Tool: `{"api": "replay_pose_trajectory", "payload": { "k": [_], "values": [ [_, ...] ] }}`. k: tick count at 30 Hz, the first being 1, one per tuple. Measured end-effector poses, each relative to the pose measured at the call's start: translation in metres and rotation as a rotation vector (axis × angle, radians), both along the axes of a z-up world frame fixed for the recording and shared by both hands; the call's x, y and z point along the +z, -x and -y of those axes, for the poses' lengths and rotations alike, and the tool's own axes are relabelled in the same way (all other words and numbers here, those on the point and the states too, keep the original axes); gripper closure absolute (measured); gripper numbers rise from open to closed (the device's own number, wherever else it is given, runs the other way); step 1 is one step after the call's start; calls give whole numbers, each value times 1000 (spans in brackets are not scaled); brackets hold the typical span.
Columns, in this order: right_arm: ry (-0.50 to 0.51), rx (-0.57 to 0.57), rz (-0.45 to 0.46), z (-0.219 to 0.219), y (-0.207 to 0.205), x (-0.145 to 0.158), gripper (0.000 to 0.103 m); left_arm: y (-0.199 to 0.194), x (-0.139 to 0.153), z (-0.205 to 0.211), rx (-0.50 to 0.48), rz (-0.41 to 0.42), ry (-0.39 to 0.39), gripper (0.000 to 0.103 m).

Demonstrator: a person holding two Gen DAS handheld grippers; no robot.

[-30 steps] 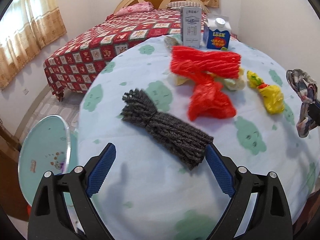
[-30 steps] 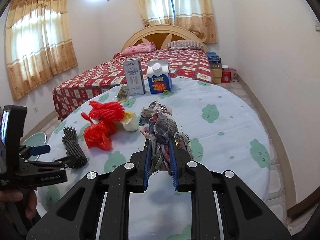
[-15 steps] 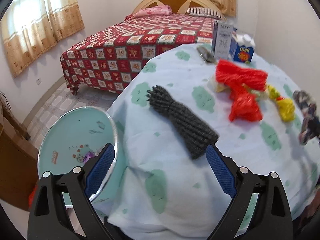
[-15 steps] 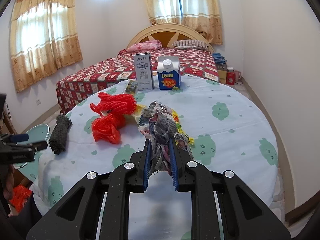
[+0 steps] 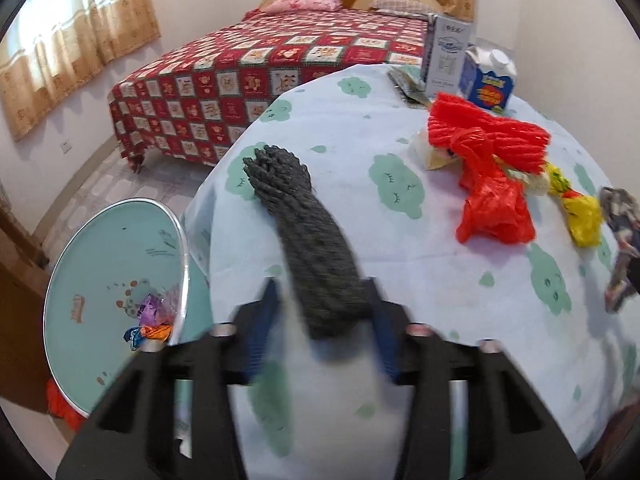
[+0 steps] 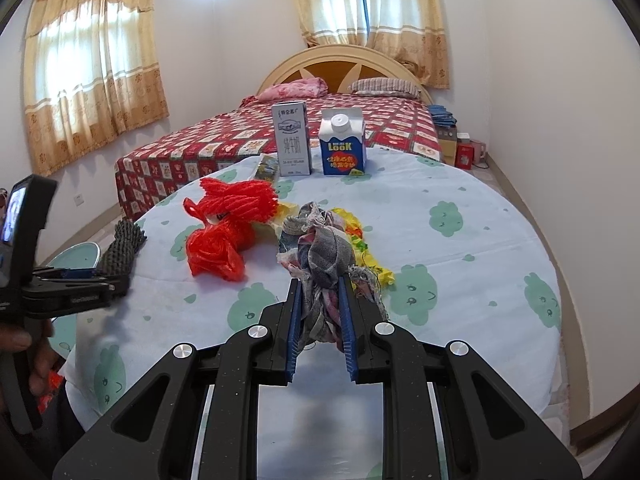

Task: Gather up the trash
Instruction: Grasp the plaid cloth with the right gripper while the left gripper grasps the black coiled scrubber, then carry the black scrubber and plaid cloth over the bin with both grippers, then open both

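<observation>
A dark grey knitted bundle (image 5: 304,216) lies on the round table near its left edge. My left gripper (image 5: 324,320) straddles the bundle's near end, and its blurred jaws are closing. The right pad is at the bundle's side and a gap shows at the left pad. In the right wrist view the left gripper (image 6: 100,276) is at the bundle's (image 6: 122,248) end. My right gripper (image 6: 320,320) is shut on a frayed rag wad (image 6: 324,248), held above the table. A pale green bin (image 5: 100,248) with wrappers inside stands on the floor beside the table.
On the tablecloth (image 6: 460,272) lie a red net and red bag (image 5: 492,208), a yellow bag (image 5: 584,216), a white carton (image 6: 292,140) and a blue carton (image 6: 342,144). A bed (image 6: 224,148) stands behind the table. A hand (image 6: 16,340) holds the left tool.
The left jaws have narrowed from wide open around the grey bundle's near end. The left view has swung toward the table edge, bringing the bin into view. The right gripper keeps its grip.
</observation>
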State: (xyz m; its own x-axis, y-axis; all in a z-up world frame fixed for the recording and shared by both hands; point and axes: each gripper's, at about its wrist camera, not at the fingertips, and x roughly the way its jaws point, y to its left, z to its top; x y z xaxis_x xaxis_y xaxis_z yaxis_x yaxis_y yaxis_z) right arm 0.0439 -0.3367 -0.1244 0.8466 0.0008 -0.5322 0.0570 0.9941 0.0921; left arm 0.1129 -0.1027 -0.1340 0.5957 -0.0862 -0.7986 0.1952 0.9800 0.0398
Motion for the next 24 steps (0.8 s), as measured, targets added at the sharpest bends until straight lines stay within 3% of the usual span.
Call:
{"api": "replay_pose_trajectory", "payload": {
  "k": [2,13,24],
  "values": [
    [7,13,2,-6,1,1,84,7,6,-8,-21,16,2,76],
    [68,91,19,-53,-6,9,84,42,34,-59,-91,112,8,77],
    [124,199,41,-107,-31,17,84,59,34,-103,-60,153,-17,77]
  ]
}}
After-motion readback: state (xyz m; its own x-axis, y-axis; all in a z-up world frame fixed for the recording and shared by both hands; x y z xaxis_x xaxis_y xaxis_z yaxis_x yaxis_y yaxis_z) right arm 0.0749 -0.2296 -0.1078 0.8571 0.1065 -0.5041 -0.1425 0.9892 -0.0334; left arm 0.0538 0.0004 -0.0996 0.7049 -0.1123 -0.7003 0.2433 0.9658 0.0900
